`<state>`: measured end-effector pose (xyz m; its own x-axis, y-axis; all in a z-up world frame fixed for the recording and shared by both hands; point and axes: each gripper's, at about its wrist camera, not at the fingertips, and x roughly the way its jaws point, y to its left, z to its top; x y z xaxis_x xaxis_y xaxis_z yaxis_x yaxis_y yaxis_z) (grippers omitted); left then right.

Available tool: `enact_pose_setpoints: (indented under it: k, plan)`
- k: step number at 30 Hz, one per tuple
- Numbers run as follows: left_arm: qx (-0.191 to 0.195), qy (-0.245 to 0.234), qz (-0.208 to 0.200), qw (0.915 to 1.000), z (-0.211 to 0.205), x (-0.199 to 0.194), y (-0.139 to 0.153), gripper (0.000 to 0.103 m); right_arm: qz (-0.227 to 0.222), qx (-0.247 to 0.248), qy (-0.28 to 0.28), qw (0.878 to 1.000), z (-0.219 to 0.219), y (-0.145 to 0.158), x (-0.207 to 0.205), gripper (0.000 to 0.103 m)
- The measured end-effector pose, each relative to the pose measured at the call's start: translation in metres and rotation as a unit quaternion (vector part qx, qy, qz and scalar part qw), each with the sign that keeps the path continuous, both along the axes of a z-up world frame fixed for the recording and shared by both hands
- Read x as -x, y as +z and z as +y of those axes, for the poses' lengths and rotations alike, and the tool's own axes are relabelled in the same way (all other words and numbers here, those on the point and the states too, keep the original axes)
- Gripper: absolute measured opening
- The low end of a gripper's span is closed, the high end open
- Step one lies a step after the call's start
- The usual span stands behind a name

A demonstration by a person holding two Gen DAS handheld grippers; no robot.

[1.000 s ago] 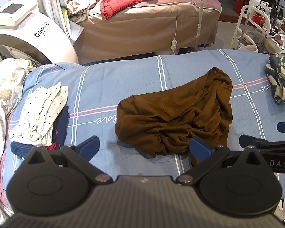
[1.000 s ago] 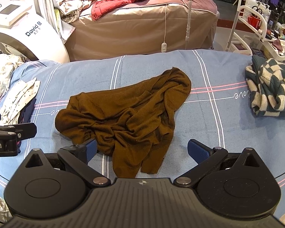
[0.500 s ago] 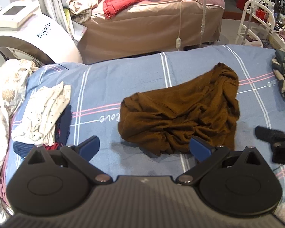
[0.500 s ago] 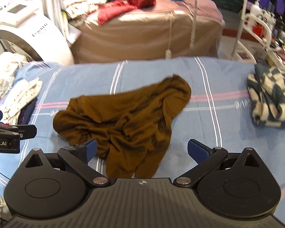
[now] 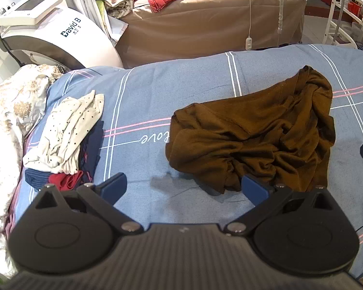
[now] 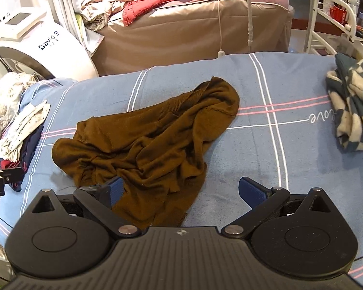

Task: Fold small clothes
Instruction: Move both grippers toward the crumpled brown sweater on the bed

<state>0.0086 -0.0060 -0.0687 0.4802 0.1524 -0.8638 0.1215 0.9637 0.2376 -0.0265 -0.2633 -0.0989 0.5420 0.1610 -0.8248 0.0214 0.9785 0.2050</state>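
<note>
Your brown garment (image 5: 251, 140) lies crumpled near the middle of the bed (image 5: 142, 91), whose blue striped cover shows bare cloth on every side of it, with a small pile of clothes (image 5: 65, 135) toward the bed's left edge and a checked blanket (image 6: 351, 106) at its right edge. Your left tool (image 5: 184, 189) hangs wide open and empty over bare cover by the near edge, its right finger just beside the garment's near hem. Your right tool (image 6: 179, 191) is also wide open, gripping nothing, with the garment's near tail lying between its fingers.
</note>
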Motion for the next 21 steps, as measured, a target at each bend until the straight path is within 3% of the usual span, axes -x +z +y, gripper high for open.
enact_pose_setpoints:
  k: [12, 21]
  plan:
    - [-0.008, 0.014, 0.011, 0.9998, -0.002, -0.007, -0.003, 0.103, 0.000, 0.001, 0.031, 1.000, 0.011, 0.003, -0.014, 0.103]
    - [-0.011, -0.026, 0.011, 0.9995, 0.003, -0.023, -0.026, 0.103, 0.008, 0.014, 0.032, 0.999, 0.023, -0.003, -0.023, 0.103]
